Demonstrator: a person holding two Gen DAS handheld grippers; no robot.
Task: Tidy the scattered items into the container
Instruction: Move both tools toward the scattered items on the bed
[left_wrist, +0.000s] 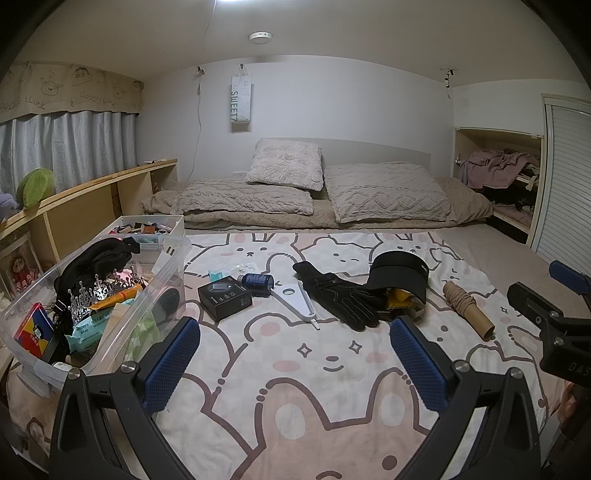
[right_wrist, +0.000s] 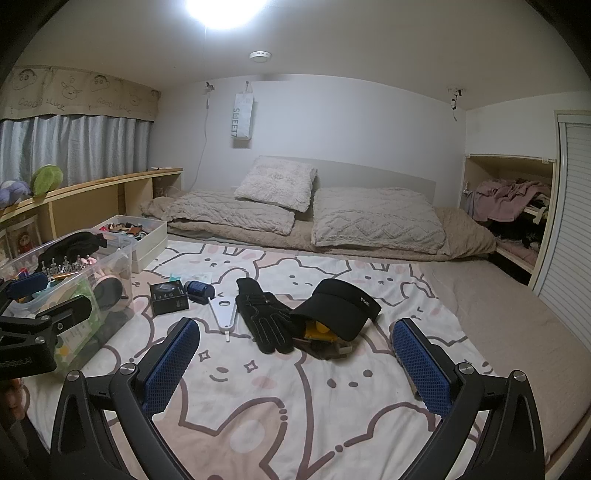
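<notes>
Left wrist view: clear bin at bed's left edge already part full. Left on the blanket: black box, glove, visor, cardboard roll. Left gripper and right gripper both wide open, empty.
</notes>
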